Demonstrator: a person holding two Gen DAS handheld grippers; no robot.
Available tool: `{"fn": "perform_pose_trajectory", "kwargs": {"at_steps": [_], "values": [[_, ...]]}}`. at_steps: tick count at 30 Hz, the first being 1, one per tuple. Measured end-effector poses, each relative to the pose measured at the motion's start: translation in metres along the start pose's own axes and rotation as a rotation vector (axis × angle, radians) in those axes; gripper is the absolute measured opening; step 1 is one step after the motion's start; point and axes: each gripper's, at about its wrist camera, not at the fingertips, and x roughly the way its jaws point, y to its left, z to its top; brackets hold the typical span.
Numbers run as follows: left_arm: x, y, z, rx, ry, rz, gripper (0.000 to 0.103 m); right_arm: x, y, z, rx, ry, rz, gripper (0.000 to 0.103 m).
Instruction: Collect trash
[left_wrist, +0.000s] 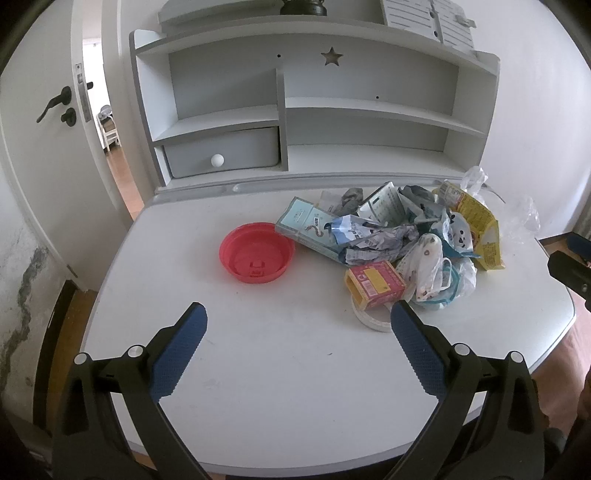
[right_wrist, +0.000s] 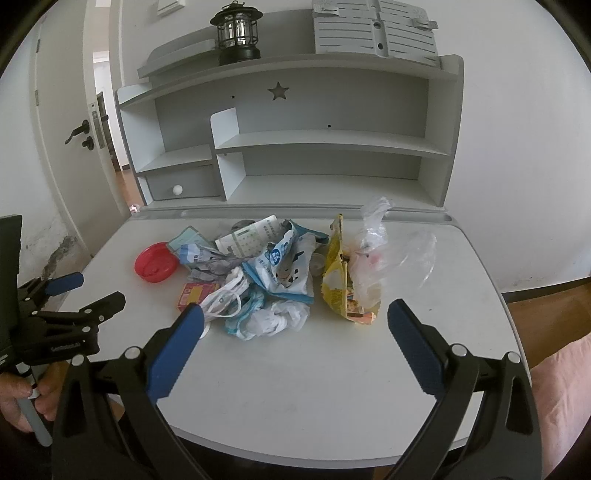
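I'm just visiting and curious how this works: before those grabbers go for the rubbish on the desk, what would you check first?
1. Left gripper open, fingers empty: ok.
2. Right gripper open, fingers empty: ok.
3. Trash pile in plain view on the desk: ok.
4. Red lid lies apart from the pile, easy to single out: ok.
5. Bin or bag to drop trash into: cannot tell, none in view.
6. Clear plastic bag shape and edges: cannot tell.

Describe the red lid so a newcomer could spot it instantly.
On the white desk top in front of the grey shelf unit, a pile of crumpled wrappers lies right of centre. Just left of it sits a round red plastic lid, the only solid red, shallow-dish shape there.
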Motion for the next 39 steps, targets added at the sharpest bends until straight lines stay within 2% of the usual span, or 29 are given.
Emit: {"fn": "perform_pose_trajectory", "kwargs": {"at_steps": [16,22,28,34,37,39], "values": [[0.003,0.001,-0.002,0.005,0.002,0.006,0.097,-0.001,0.002,0.0,-0.005,0.001,0.002,0.096],[0.015,0.009,-0.001,0.006,0.025,0.01,0.097,0.001,0.005,-0.003,-0.016,0.017,0.013,0.096],[0.054,0.031,0.011,0.061,0.066,0.046,0.097,0.012,0.0,-0.003,-0.029,0.049,0.027,0.096],[0.11,0.048,0.025,0.034,0.17,0.001,0.097,0.027,-0.011,-0.005,-0.02,0.086,0.033,0.096],[0.131,0.046,0.028,0.048,0.213,-0.004,0.097,0.033,-0.015,-0.006,-0.016,0.098,0.037,0.096],[0.141,0.046,0.032,0.051,0.225,0.028,0.097,0.036,-0.017,-0.007,-0.014,0.104,0.04,0.096]]}}
